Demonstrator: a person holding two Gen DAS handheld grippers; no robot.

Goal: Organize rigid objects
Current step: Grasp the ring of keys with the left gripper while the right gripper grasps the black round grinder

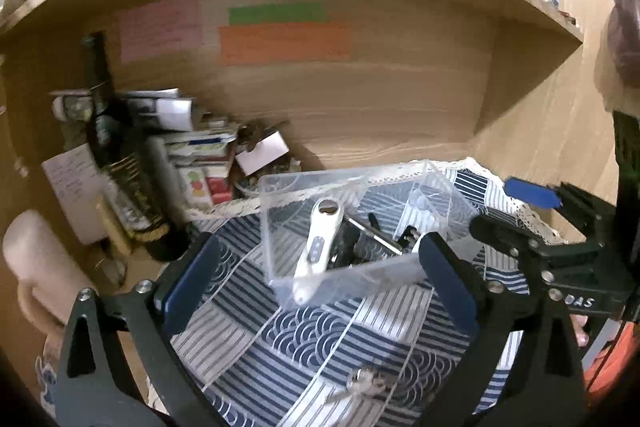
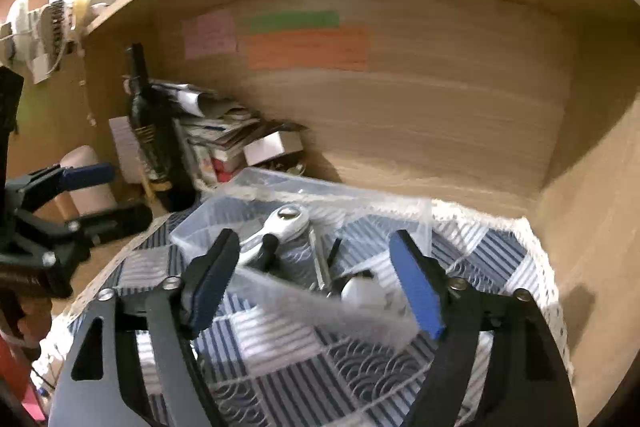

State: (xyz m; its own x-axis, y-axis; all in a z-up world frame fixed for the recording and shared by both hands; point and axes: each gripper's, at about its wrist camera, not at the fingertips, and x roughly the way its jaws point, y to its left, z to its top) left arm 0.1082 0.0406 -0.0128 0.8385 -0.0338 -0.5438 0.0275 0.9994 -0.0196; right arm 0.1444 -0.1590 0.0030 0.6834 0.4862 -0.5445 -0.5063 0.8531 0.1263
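Observation:
A clear plastic box [image 1: 352, 279] stands on a blue-and-white patterned cloth [image 1: 304, 343] inside a wooden shelf. In it lie a white handheld device [image 1: 318, 245], a metal rod and dark items. My left gripper [image 1: 320, 279] is open and empty, its fingers either side of the box's near wall, apart from it. In the right wrist view the box [image 2: 280, 303] holds a white ratchet-like tool [image 2: 280, 223] and a white rounded item [image 2: 362, 291]. My right gripper [image 2: 316, 283] is open and empty at the box's near rim. A small set of keys [image 1: 366, 383] lies on the cloth.
A dark bottle [image 1: 120, 163], stacked booklets and small boxes [image 1: 200, 147] crowd the shelf's left back corner. Coloured sticky notes [image 1: 284, 35] are on the back wall. A pale mug [image 1: 36, 267] stands left. The right gripper shows at the right edge of the left wrist view [image 1: 532, 223].

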